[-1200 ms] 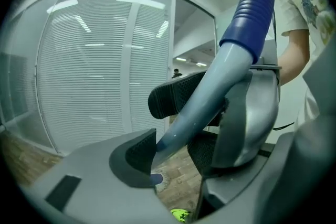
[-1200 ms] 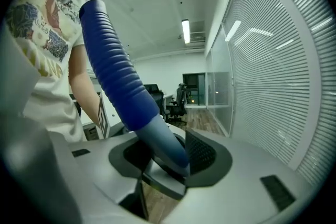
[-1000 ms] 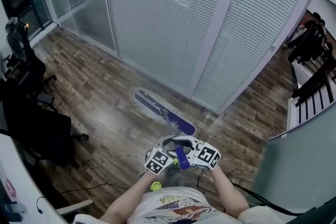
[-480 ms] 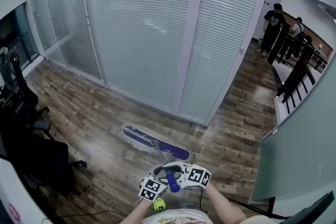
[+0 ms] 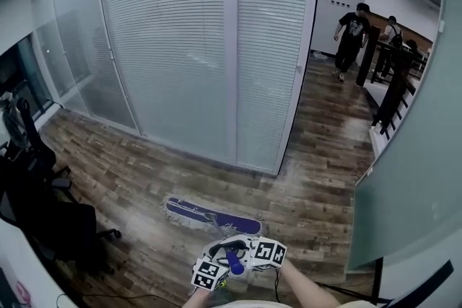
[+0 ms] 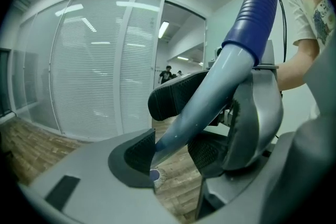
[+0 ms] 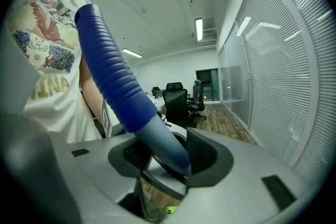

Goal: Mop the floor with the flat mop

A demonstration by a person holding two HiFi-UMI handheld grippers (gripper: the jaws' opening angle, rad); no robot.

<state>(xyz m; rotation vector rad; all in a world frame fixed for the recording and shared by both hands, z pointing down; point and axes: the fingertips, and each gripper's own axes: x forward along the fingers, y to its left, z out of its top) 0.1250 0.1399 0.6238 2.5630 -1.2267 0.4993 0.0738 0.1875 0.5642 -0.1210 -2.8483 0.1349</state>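
left gripper [image 6: 173, 150]: jaws wide, clamped on the grey mop handle [image 6: 210, 97], just below the ribbed blue grip [image 6: 256, 8]. right gripper [image 7: 168, 153]: same, closed round the handle where grey meets blue. in the head view both sit bottom centre, side by side and touching.

mop head [image 5: 213, 217] lies flat on the wood floor [image 5: 123, 169], lower centre of the frame, just above the grippers. its long axis runs left to right. it is near the blinded glass partition [image 5: 180, 47] but apart from it.

handling, my read:
- light, long, stiff pole
- the head likely pivots, so it would flop if lifted. keep it pressed down.
- the smooth grey tube could slip or twist in the pads. the ribbed blue sleeve is the better hold.
- both holds bunched at the top give weak leverage. one lower on the pole would steer better.
- the fringed pad looks soft and should drag a bit on wood.

containers: none in any view, no bucket or bin.
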